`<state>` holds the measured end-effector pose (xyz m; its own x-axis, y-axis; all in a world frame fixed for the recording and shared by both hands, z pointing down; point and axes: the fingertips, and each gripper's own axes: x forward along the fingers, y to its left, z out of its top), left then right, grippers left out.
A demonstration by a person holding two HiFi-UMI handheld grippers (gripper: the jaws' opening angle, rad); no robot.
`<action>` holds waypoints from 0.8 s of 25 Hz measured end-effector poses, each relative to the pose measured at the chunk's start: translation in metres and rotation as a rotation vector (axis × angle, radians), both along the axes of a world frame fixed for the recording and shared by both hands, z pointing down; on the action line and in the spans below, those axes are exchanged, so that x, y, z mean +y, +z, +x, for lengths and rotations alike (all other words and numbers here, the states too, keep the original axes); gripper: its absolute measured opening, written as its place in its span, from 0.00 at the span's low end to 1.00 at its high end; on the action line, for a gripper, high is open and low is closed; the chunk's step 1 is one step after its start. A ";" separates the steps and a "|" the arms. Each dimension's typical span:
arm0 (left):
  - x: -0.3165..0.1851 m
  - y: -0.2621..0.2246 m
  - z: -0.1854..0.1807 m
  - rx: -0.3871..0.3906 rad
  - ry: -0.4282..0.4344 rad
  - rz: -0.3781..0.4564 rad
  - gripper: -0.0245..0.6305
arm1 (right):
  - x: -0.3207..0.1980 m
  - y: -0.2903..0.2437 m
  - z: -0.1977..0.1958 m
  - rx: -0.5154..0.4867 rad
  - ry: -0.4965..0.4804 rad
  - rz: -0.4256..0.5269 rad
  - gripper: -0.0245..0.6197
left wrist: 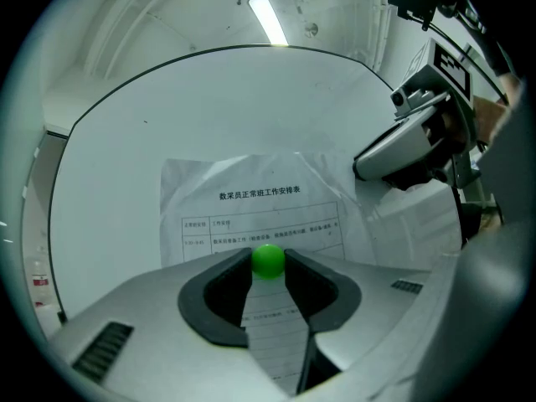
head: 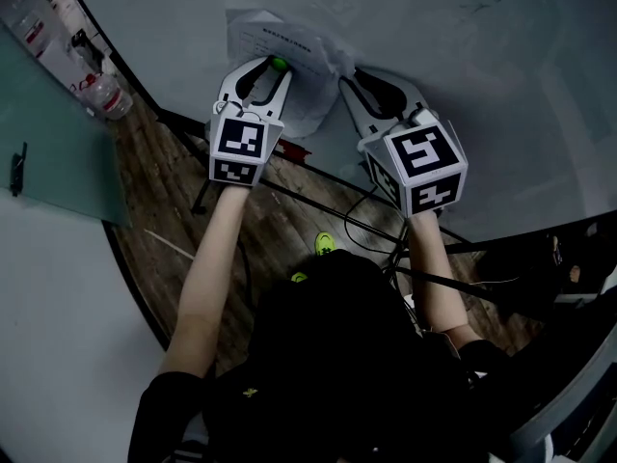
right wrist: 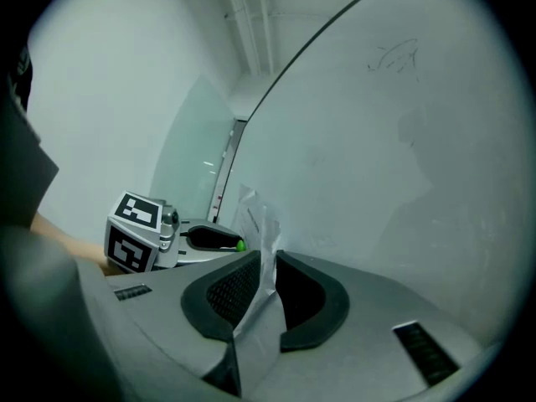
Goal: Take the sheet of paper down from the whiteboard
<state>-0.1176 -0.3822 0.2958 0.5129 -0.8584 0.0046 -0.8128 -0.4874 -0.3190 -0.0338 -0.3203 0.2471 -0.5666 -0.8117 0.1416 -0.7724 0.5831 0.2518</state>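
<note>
On the whiteboard (head: 501, 85), head view, the sheet of paper (head: 280, 37) hangs above a wooden floor (head: 174, 181) strewn with cables (head: 359, 201). Left gripper view: left tongs (left wrist: 268, 264) clasp the green magnet (left wrist: 268, 258) on the sheet. Right gripper view: right tongs (right wrist: 266, 258) pinch its crumpled edge.

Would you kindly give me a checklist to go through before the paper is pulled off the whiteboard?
1. Left gripper closed on the green magnet: ok.
2. Right gripper pinching the edge of the sheet of paper: ok.
3. Magnet lifted clear of the sheet: cannot tell; it sits right at the paper.
4. No other fastener visible on the sheet: ok.
5. Grippers apart from each other in front of the whiteboard: ok.
</note>
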 end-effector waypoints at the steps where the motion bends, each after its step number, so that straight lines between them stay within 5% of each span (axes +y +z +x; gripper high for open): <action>1: 0.000 0.000 0.000 -0.001 0.001 0.000 0.25 | -0.002 0.001 0.000 -0.010 0.006 -0.009 0.15; 9: 0.001 0.000 0.001 -0.012 0.014 0.004 0.25 | -0.008 0.006 -0.013 -0.037 -0.006 -0.052 0.15; 16: 0.002 -0.001 0.000 -0.021 0.034 0.002 0.25 | 0.012 -0.014 -0.005 0.171 0.063 0.138 0.14; 20: 0.001 -0.001 -0.001 -0.013 0.032 0.003 0.25 | 0.005 -0.010 -0.002 0.229 0.081 0.142 0.20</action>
<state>-0.1182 -0.3810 0.2947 0.5404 -0.8414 0.0088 -0.7922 -0.5123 -0.3315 -0.0361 -0.3149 0.2367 -0.4650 -0.8742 0.1401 -0.7286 0.4678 0.5003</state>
